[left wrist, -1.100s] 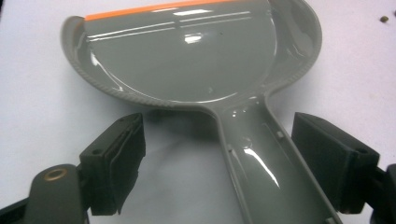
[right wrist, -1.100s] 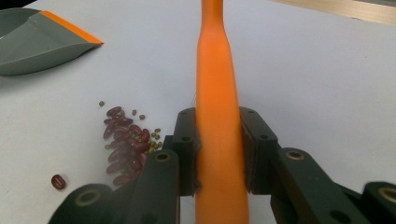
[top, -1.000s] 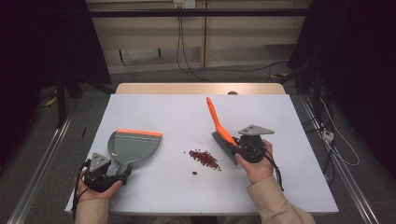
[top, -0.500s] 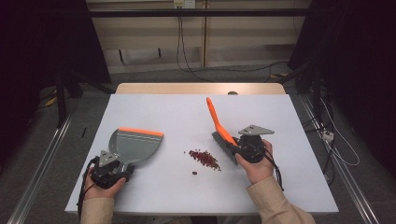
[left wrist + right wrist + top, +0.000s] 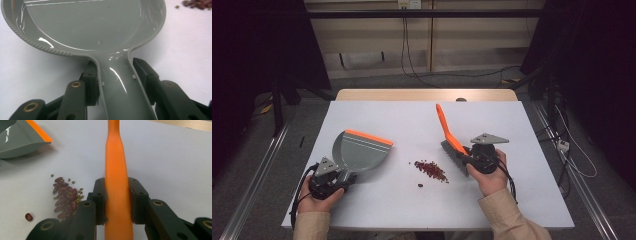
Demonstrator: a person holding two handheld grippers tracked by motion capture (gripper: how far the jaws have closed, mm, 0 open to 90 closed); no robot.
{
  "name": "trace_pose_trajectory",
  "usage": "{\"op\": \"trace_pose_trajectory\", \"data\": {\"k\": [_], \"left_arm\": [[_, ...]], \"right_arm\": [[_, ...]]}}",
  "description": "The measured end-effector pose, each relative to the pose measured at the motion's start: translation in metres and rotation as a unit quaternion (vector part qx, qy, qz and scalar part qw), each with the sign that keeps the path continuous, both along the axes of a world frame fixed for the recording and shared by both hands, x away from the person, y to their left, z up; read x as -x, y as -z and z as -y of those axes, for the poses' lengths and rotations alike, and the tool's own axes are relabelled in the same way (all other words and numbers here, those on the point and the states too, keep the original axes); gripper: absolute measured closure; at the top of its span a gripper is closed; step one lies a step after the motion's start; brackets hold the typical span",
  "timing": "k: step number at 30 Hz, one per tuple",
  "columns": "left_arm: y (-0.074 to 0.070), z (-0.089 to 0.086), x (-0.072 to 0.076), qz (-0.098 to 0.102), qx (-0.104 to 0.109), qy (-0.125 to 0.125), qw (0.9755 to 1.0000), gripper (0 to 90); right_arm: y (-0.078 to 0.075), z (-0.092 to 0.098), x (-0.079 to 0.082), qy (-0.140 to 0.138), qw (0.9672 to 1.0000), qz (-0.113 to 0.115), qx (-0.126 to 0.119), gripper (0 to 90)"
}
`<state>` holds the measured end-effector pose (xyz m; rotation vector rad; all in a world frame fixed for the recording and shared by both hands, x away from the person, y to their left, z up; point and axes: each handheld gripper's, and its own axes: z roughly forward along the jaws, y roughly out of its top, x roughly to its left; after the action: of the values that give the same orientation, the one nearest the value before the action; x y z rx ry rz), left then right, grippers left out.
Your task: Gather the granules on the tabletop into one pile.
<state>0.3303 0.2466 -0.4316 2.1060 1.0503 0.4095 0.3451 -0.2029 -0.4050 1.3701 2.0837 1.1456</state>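
Holding a tool in each gripper, the person has a sweeping setup laid out on the white table (image 5: 532,125). The left gripper (image 5: 343,176) is pinched on the handle of the grey dustpan (image 5: 359,152), its jaws pressed against both sides of the handle; the pan's orange lip faces far and slightly right. The right gripper (image 5: 468,159) is clamped on the orange brush (image 5: 446,129), jaws tight on the handle, which rises toward the far side while the bristles sit near the table. The pile of red beans (image 5: 431,169) lies between the two tools, just left of the bristles and to the right of the pan; one stray bean (image 5: 420,185) lies just nearer. The right gripper is the closer of the two. Judged from this layout, sweeping requires a leftward stroke, and the pan mouth must first turn toward the pile.
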Motion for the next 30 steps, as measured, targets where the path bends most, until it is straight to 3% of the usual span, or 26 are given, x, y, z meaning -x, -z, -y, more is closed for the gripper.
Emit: {"op": "trace_pose_trajectory", "data": {"k": [5, 10, 12, 30], "left_arm": [[-0.005, 0.007, 0.002, -0.007, 0.008, 0.050, 0.9987, 59.2], [-0.009, 0.013, 0.007, -0.011, 0.004, 0.079, 0.9968, 59.2], [-0.010, 0.015, 0.008, -0.015, 0.010, 0.087, 0.9961, 59.2], [-0.012, 0.023, 0.018, -0.026, -0.013, 0.150, 0.9883, 59.2]], "right_arm": [[0.001, 0.000, 0.000, -0.002, 1.0000, -0.002, -0.001, 71.2], [0.002, 0.001, -0.001, -0.003, 1.0000, -0.004, 0.000, 71.1], [0.002, 0.002, -0.001, -0.003, 1.0000, -0.005, 0.002, 71.1], [0.002, 0.002, -0.002, -0.006, 1.0000, -0.005, -0.003, 71.2]]}}
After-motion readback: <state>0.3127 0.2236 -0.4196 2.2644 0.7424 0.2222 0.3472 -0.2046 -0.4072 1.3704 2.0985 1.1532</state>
